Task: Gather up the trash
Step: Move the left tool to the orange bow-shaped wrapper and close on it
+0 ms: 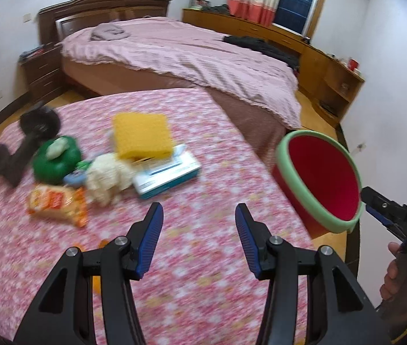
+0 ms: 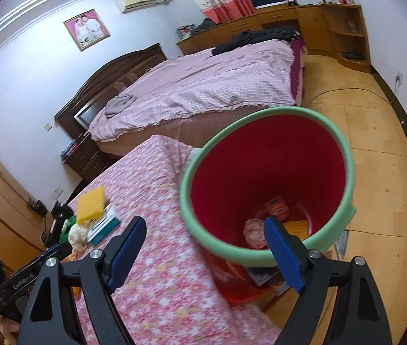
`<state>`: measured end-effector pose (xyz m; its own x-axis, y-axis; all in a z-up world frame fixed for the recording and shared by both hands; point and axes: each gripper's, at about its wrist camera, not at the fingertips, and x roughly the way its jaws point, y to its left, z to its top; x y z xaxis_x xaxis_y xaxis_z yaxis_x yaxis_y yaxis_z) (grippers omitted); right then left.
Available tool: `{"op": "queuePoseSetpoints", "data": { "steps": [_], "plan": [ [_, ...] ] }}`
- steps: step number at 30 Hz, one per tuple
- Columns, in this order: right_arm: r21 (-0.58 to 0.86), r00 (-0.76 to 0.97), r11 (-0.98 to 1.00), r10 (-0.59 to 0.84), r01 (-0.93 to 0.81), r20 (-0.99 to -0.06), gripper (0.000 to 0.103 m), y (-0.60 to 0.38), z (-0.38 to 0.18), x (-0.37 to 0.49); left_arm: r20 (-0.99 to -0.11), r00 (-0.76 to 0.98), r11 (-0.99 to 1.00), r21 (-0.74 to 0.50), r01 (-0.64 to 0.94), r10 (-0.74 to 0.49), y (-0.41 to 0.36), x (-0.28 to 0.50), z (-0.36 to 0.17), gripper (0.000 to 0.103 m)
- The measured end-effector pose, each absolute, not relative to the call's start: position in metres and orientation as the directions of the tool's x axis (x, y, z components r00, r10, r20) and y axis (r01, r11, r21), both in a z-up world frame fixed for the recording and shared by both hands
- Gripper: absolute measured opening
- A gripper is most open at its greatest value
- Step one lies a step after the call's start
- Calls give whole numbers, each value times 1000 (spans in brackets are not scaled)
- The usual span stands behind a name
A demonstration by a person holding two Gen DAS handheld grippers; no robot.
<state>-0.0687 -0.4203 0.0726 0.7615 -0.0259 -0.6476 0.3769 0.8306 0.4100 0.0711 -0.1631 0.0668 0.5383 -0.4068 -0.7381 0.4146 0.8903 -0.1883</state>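
Trash lies in a cluster on the pink floral table (image 1: pixel 192 261): an orange snack bag (image 1: pixel 57 204), a white crumpled wad (image 1: pixel 108 179), a green lump (image 1: pixel 55 158), a yellow sponge (image 1: pixel 141 136) and a tissue box (image 1: pixel 169 176). My left gripper (image 1: pixel 199 207) hovers open and empty in front of them. A red bin with a green rim (image 2: pixel 264 184) stands off the table's right edge. It holds a pale wad (image 2: pixel 253 230) and an orange packet (image 2: pixel 276 205). My right gripper (image 2: pixel 205 221) is open at the bin's near rim, one finger before its mouth and the other over the cloth.
A black object (image 1: pixel 28 141) lies at the table's far left. A bed with a pink cover (image 1: pixel 192 54) stands behind the table, and wooden cabinets (image 1: pixel 312 49) line the far wall. Wooden floor (image 2: pixel 376 172) spreads right of the bin. A person's hand (image 1: pixel 393 276) holds the right tool.
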Motion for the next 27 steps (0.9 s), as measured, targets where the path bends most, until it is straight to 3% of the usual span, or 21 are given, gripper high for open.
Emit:
{"op": "queuePoseSetpoints", "data": {
  "steps": [20,27],
  "plan": [
    [373,725,881,51,291,-687,86,-352,61,-46,-819,524,966,-138,219,-236,-83,76,11,52],
    [363,709,888,62,282,-703,86,-343,55,-38,-822,516,965,-150,213,-242,-80,77,-2,55]
  ]
}}
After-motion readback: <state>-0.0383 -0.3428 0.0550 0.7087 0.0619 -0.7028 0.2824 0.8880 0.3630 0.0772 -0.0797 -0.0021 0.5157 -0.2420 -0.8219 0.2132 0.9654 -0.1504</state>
